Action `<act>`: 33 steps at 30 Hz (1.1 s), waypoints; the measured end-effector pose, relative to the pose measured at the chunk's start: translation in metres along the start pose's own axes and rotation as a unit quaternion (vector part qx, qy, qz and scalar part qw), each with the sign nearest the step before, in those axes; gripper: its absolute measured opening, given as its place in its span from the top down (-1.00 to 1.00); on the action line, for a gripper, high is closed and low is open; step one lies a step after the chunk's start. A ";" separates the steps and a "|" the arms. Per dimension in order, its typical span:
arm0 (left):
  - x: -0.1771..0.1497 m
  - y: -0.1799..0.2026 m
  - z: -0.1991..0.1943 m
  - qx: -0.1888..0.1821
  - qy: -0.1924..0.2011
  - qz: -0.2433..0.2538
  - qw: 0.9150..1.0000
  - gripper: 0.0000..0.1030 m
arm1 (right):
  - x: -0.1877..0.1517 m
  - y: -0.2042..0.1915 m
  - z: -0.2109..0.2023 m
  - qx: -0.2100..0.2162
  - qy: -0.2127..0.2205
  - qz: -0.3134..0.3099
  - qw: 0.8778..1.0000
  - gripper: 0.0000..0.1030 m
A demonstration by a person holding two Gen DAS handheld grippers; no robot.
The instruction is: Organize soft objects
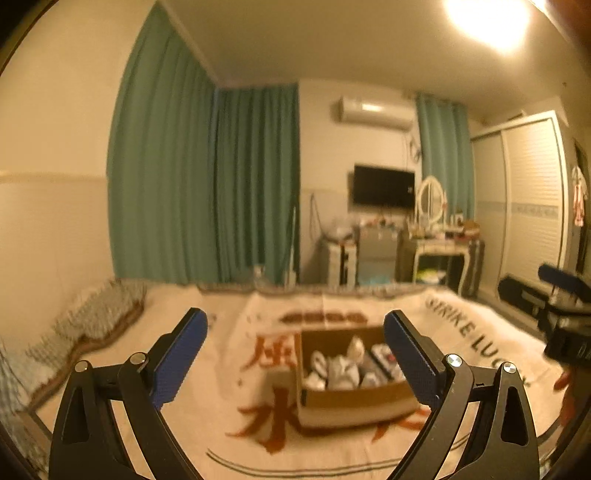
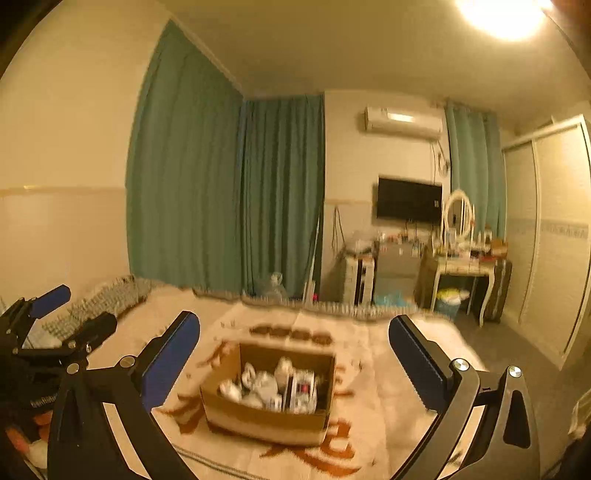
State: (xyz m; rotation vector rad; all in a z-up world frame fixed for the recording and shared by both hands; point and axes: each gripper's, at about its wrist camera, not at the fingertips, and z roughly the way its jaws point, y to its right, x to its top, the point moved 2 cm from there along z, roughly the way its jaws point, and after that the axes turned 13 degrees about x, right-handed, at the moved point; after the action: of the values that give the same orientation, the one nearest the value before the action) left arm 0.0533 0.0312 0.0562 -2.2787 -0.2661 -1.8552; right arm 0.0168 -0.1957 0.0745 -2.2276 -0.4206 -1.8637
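Ahead of my grippers, teal curtains (image 2: 225, 192) hang floor-length across the far corner. Right of them, an air conditioner (image 2: 402, 120) sits above a wall-mounted TV (image 2: 408, 199). Further right, a white dressing table (image 2: 465, 269) with its oval mirror (image 2: 458, 214), then sliding wardrobe doors (image 2: 557, 229). A ceiling light (image 2: 502, 14) glares overhead.

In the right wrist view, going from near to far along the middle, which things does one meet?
Cardboard box of soft items on the printed blanket → blanket's fringed far edge → teal curtain.
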 end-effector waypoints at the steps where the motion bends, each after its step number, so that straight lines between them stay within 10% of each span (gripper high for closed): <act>1: -0.007 0.003 -0.001 -0.001 -0.005 0.006 1.000 -0.90 | -0.013 0.005 0.010 -0.003 -0.012 0.007 1.000 -1.00; 8: -0.021 0.013 0.001 0.003 -0.026 0.023 0.999 -0.90 | -0.057 0.026 0.043 -0.007 -0.063 0.039 0.997 -1.00; 33: -0.037 0.003 0.004 0.001 -0.048 0.022 0.999 -0.90 | -0.055 0.015 0.043 -0.015 -0.071 0.034 0.997 -1.00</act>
State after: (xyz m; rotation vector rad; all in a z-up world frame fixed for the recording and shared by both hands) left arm 0.0504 0.0283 0.0195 -2.3554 -0.2305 -1.7270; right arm 0.0529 -0.2002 0.0132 -2.3726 -0.3375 -1.6958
